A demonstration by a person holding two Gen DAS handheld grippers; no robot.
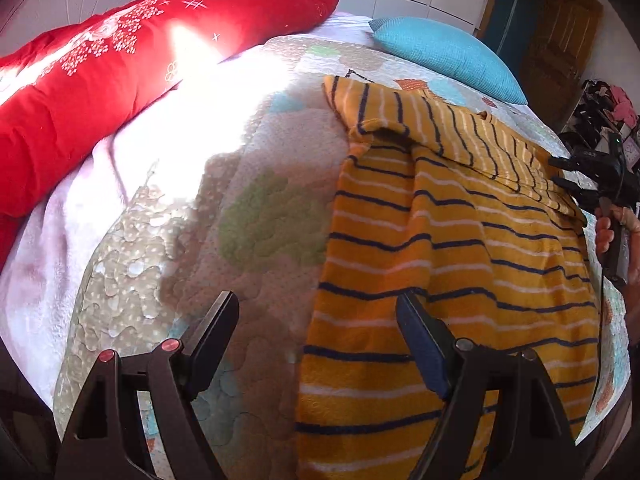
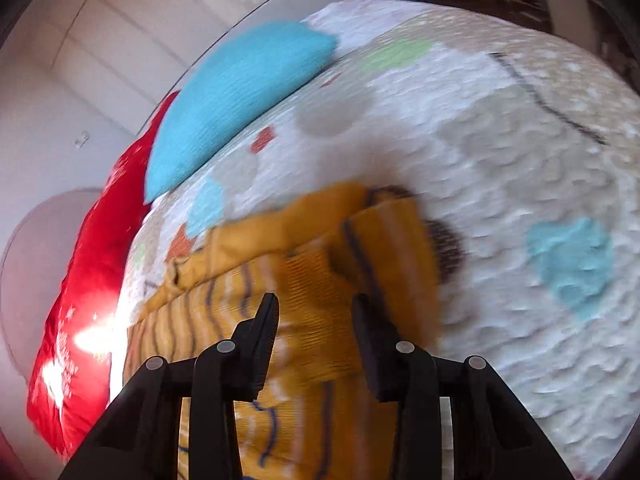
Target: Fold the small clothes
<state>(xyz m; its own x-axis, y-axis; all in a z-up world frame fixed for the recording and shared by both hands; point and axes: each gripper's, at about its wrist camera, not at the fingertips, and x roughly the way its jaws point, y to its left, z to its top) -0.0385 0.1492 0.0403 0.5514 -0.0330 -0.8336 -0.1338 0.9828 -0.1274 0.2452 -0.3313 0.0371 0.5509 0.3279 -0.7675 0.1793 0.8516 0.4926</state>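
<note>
While the striped yellow garment [image 1: 460,248] is lying flat on the bed quilt [image 1: 260,208], left hand-held gripper [image 1: 316,320] is hovering open over its left edge. Right hand-held gripper [image 2: 316,320] is open above its sleeve end. Blue pillow [image 1: 448,54] and red pillow [image 1: 120,72] are lying beyond.

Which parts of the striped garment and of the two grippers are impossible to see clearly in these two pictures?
- Right wrist view: motion blur smears the yellow fleece garment with navy and white stripes, so its folds are unclear.
- Left wrist view: the garment's near hem is cut off by the bottom edge, partly behind the left gripper.
- Left wrist view: the right gripper sits small at the right edge; its fingertips' contact with the cloth is unreadable.
</note>
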